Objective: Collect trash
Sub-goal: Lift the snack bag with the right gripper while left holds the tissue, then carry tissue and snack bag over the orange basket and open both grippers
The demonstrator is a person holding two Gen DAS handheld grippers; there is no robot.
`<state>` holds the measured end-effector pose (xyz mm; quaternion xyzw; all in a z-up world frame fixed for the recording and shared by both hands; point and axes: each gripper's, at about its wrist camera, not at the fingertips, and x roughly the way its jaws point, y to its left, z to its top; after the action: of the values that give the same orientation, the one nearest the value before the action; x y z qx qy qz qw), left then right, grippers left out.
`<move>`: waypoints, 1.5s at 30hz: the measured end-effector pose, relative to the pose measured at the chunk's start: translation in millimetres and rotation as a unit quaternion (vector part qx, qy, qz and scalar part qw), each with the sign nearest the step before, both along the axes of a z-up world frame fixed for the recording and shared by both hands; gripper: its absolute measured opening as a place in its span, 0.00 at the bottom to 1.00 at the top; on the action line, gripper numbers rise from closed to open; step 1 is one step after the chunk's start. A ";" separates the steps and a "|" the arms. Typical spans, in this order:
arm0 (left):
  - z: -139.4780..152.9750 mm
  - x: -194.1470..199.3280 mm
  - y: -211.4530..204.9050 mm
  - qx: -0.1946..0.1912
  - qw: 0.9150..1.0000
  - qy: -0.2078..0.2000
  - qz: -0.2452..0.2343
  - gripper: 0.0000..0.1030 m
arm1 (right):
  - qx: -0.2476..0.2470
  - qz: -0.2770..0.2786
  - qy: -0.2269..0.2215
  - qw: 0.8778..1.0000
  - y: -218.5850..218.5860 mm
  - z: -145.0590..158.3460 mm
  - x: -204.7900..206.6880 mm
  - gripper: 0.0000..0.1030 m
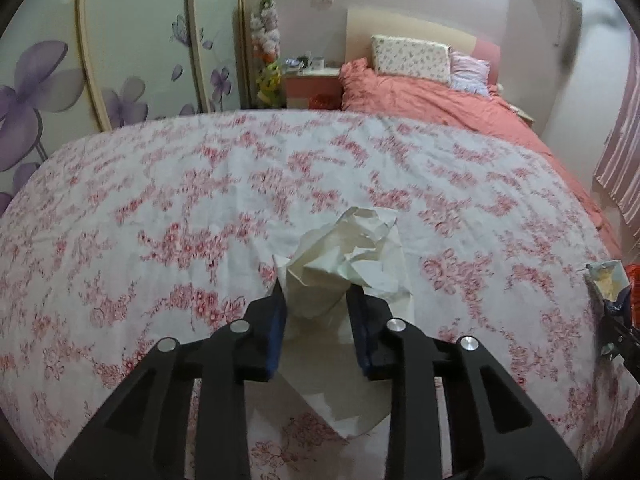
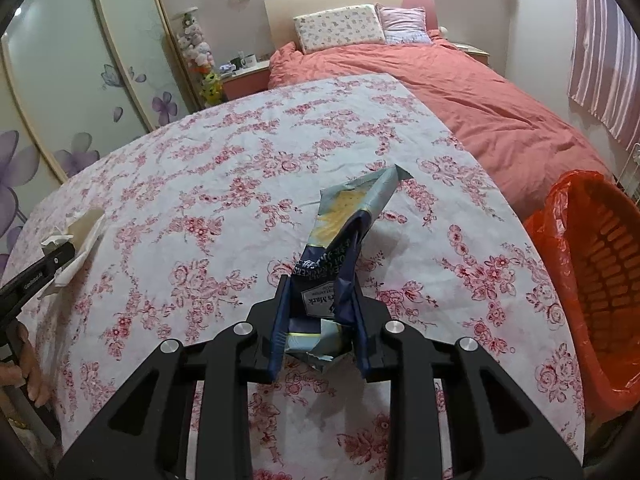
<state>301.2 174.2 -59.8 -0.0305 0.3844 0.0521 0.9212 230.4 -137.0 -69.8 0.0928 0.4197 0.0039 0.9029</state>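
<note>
The left gripper [image 1: 316,300] clamped crumpled white paper [image 1: 344,256]; the right gripper [image 2: 320,300] gripped a creased, glossy cracker wrapper [image 2: 348,216] (orange bin [image 2: 588,264] at right edge).

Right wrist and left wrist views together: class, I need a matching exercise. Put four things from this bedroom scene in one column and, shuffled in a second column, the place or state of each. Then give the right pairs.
Column one:
1. cracker wrapper
2. crumpled tissue
3. orange bin
4. floral pillow

Column two:
A. against the headboard
B. clamped in the left gripper
C. beside the right edge of the flowered cloth, lined with a bag
D. clamped in the right gripper

Pairs: 1-D, 2-B, 3-C, 4-A
</note>
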 end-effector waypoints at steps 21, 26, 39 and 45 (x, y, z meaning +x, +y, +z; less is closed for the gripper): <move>58.0 -39.5 -51.8 -0.021 0.997 -0.053 -0.045 0.28 | 0.030 -0.006 -0.069 0.997 -19.4 52.5 -48.2 0.26; 67.3 -46.3 -74.0 -0.032 0.995 -0.058 -0.067 0.28 | 0.041 -0.008 -0.096 0.995 -32.1 67.3 -64.6 0.26; 78.5 -61.0 -155.3 -0.054 0.985 -0.058 -0.153 0.28 | 0.034 -0.040 -0.126 0.991 -65.8 80.2 -95.1 0.26; 82.7 -69.7 -208.6 -0.069 0.975 -0.059 -0.205 0.28 | 0.035 -0.075 -0.131 0.988 -99.5 79.9 -108.6 0.26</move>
<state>231.6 -34.4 22.9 -0.0173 0.3300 -0.1659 0.9291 121.8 -236.6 10.0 0.1542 0.2893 -0.0372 0.9440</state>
